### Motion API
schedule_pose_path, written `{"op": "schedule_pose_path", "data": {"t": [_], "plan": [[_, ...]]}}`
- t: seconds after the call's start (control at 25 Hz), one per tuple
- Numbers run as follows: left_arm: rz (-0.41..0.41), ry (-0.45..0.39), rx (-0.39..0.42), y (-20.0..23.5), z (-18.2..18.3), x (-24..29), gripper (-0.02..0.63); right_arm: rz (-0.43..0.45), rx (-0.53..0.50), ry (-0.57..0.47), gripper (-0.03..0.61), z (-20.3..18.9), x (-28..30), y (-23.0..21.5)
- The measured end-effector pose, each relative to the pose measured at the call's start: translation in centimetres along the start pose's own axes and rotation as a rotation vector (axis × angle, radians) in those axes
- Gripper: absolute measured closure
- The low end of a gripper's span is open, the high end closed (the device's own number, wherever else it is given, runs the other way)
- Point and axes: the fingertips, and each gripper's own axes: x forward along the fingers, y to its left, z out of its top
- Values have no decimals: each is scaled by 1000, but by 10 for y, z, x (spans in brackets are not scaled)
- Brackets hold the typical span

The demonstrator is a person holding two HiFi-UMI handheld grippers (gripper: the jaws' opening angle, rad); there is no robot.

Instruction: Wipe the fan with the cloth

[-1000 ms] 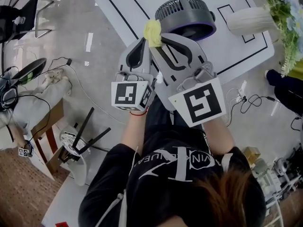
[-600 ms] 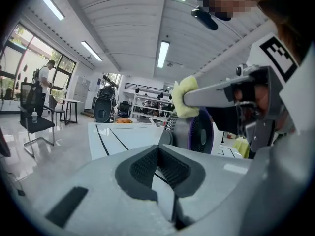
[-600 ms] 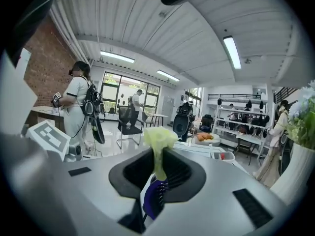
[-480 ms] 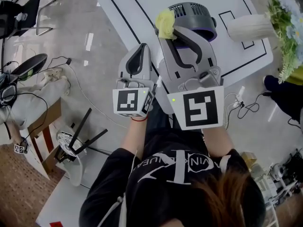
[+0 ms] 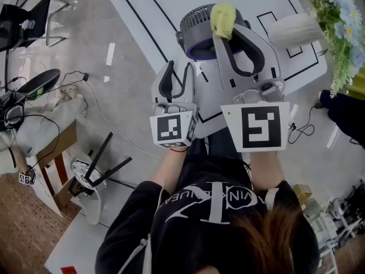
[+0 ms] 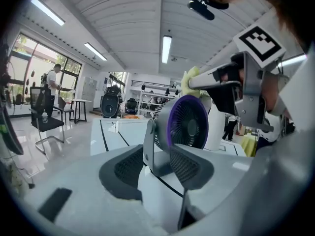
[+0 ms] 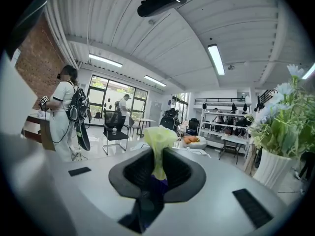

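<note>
Right claw (image 5: 225, 34) | clamps cloth (image 5: 222, 17) | on fan (image 5: 194, 24) upper rim | vase (image 5: 293, 30) nearby right

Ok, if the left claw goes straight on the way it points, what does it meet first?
The fan: its grey near side sits dead ahead of the left claw. The jaws have just been opening, with nothing between them yet. How much gap remains is hard to judge.

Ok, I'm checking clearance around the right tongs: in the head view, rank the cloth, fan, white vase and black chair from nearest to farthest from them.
1. cloth: pinched in the right tongs.
2. fan: right beside the tips, on the table.
3. white vase: off to the right.
4. black chair: far left.
</note>
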Motion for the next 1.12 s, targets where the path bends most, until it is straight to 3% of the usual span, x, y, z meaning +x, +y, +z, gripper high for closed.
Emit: {"op": "schedule_pose_path", "data": {"t": [0.36,0.52,0.76,1.12], "plan": [[44,-30,-52,-16,0,14,426,-60,46,3,525,-19,-15,-34],[78,-44,-70,-14,3,22,476,-94,86,40,526,-36,-21,-48],[83,-57,-78,-10,5,22,469,-93,146,71,526,-55,-25,-56],[73,-103,-9,25,11,17,502,62,225,87,525,-64,-35,-29]]}}
